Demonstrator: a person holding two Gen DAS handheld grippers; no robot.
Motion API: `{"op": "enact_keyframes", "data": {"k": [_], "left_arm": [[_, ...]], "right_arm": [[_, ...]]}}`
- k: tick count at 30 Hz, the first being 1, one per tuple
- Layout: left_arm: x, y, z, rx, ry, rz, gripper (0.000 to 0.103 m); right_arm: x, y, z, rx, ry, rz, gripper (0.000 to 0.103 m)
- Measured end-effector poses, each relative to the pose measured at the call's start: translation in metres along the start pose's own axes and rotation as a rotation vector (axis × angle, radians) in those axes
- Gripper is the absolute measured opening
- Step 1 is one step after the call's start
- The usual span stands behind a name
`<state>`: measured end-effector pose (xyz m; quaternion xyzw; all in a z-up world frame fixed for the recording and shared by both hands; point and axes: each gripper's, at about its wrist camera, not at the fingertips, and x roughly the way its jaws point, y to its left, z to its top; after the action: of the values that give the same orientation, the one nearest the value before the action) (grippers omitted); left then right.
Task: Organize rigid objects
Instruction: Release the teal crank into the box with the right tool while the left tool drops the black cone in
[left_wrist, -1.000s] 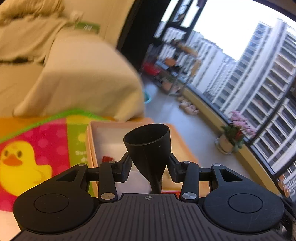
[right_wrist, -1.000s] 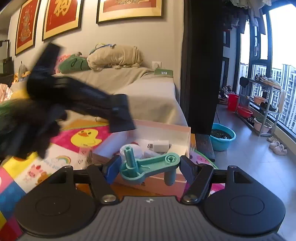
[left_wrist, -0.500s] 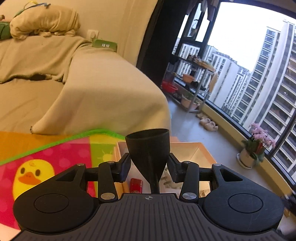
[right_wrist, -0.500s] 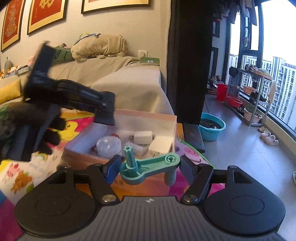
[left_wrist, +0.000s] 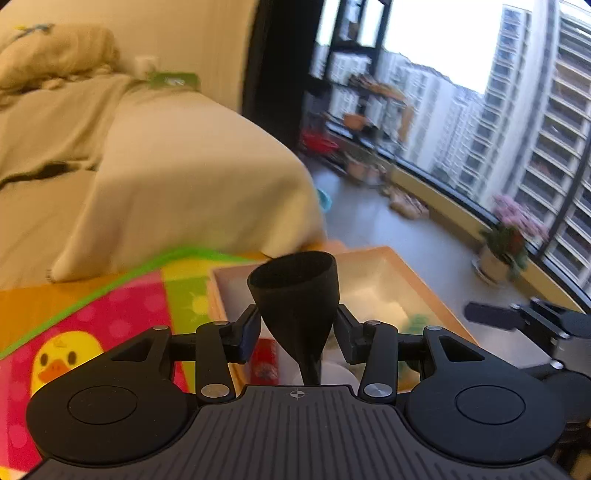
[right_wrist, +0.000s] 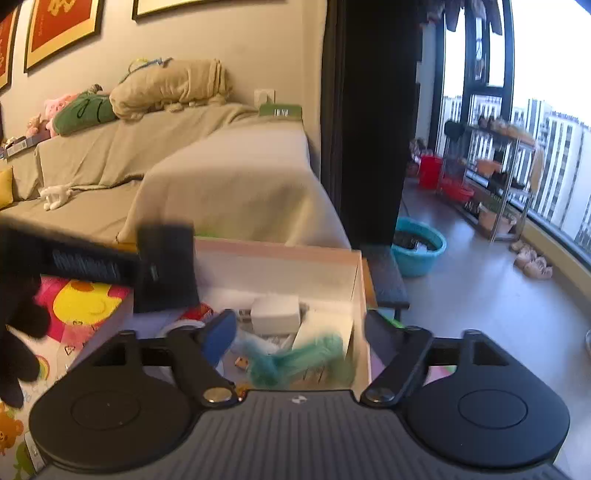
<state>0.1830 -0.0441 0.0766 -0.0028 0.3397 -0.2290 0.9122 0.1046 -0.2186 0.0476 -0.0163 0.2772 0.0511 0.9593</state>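
A draped sofa (right_wrist: 229, 177) backs the bright play mat (left_wrist: 122, 317) where the box (right_wrist: 354, 280) sits. Dropping step, I'd judge — the right gripper (right_wrist: 299, 336), fingers apart, hovers over the teal crank (right_wrist: 303, 363) inside. The left gripper (left_wrist: 295, 332) clamps a funnel (left_wrist: 295, 295) above the box — release next.

Above the box (right_wrist: 280, 258) we see open air. Inside it, a white block (right_wrist: 275, 314), a red packet (left_wrist: 264, 356) and a blurred teal part (right_wrist: 303, 363) crowd the floor. The left gripper (right_wrist: 164, 267) overhangs the box's left wall; the sofa (right_wrist: 229, 184) rises just behind.
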Motion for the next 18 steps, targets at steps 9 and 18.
{"op": "enact_keyframes", "data": {"k": [9,18], "left_arm": [[0.002,-0.029,-0.013,0.19,0.071,0.059,0.049],[-0.027,-0.042,-0.011,0.202,-0.135,0.109,0.05]], "right_arm": [[-0.02,-0.002,-0.02,-0.002,0.007,-0.001,0.082],[-0.052,0.01,-0.042,-0.077,-0.023,-0.008,0.085]]}}
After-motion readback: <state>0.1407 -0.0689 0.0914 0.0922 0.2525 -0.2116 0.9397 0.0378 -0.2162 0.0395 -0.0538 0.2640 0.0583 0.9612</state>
